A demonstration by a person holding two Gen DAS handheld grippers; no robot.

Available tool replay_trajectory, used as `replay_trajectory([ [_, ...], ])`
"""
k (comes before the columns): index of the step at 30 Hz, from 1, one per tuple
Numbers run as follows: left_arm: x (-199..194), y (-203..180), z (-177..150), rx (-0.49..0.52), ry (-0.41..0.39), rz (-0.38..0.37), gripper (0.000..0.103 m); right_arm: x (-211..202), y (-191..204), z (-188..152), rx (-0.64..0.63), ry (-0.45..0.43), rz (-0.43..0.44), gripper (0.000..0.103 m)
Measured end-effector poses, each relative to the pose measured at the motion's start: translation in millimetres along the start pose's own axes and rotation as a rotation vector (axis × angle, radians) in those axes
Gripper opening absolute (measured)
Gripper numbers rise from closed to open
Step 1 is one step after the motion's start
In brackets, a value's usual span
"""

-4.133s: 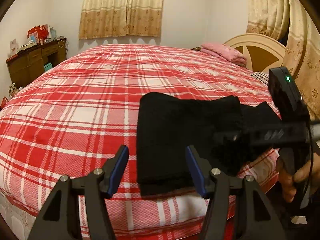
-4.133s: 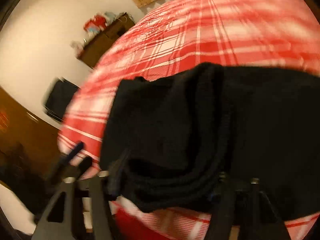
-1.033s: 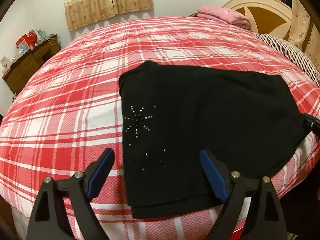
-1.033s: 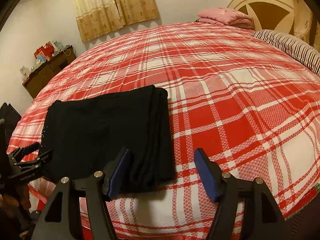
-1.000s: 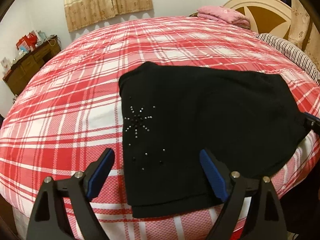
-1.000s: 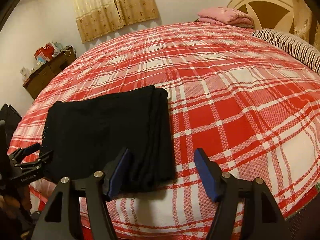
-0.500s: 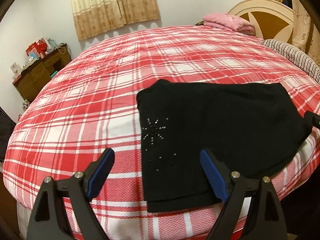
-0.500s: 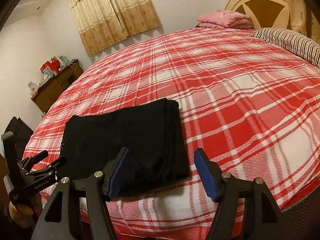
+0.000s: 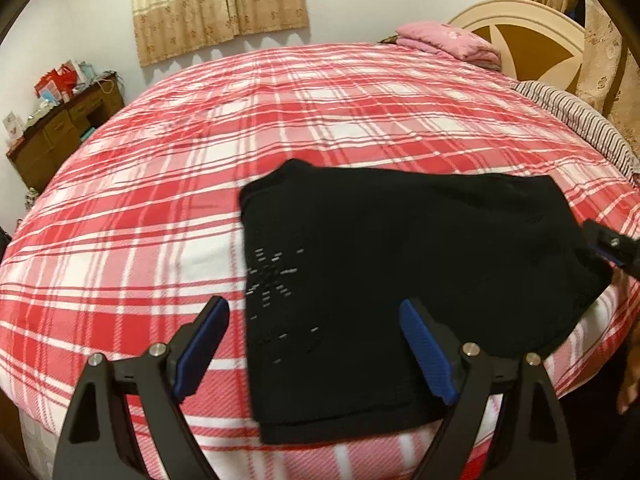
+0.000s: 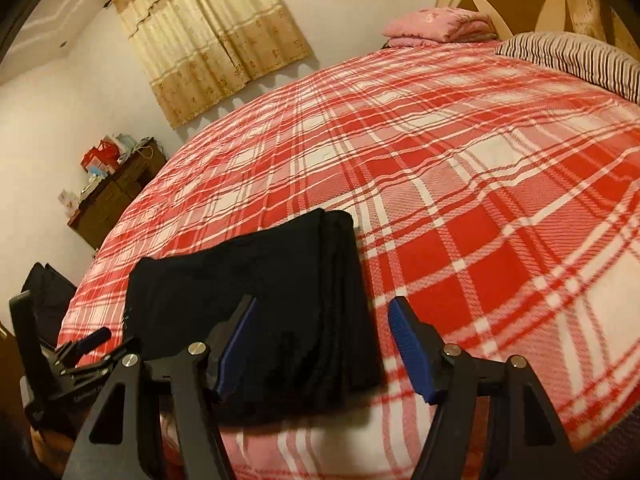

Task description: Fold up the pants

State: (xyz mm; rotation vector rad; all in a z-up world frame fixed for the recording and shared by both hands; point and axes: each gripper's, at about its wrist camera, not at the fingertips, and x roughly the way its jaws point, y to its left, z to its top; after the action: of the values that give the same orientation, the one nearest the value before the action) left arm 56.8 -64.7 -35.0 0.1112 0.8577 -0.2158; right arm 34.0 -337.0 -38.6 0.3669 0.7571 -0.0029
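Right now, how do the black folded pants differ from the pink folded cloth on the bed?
The black pants lie near the front edge of the bed, just ahead of both open claws; the pink cloth lies at the far end, by the headboard. The pants are black with small shiny studs; the pink cloth shows a faint pattern. Both are folded, resting on the red plaid cover, and held by no claw.

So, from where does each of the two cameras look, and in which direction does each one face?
Left wrist: sits on the left claw, open, facing across the bed over the folded black pants; the right claw's tip shows at the right edge.
Right wrist: sits on the right claw, open, facing the pants' right end; the left claw shows at lower left.
Shared: pants, bed, curtain, pink blanket.
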Motion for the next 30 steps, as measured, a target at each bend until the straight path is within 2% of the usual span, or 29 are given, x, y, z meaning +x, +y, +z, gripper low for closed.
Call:
replay_trajectory([
  [2, 5, -4, 2, 0.007, 0.012, -0.008, 0.09, 10, 5, -5, -0.039, 0.038, -0.015, 0.068],
  [6, 16, -10, 3, 0.006, 0.033, 0.003, 0.091, 11, 16, -13, -0.109, 0.043, -0.067, 0.068],
  [13, 16, -9, 2, -0.004, 0.034, 0.013, 0.094, 8, 17, -21, -0.104, 0.048, -0.059, 0.068],
  [21, 16, -9, 0, -0.017, 0.035, 0.017, 0.094, 2, 3, -16, -0.01, 0.026, 0.02, 0.068],
  [24, 16, -10, 0, -0.015, 0.037, 0.022, 0.094, 0, 3, -15, -0.007, 0.013, 0.011, 0.068],
  [26, 16, -10, 0, -0.013, 0.037, 0.019, 0.094, -6, 5, -13, -0.017, -0.025, -0.011, 0.063],
  [27, 16, -10, 0, -0.011, 0.036, 0.018, 0.094, -11, 6, -11, -0.031, -0.046, -0.029, 0.052],
  [28, 16, -10, -1, -0.008, 0.035, 0.017, 0.094, -15, 8, -8, -0.044, -0.065, -0.046, 0.046],
  [30, 17, -10, -1, -0.007, 0.034, 0.018, 0.094, -22, 11, -7, -0.05, -0.091, -0.046, 0.046],
])
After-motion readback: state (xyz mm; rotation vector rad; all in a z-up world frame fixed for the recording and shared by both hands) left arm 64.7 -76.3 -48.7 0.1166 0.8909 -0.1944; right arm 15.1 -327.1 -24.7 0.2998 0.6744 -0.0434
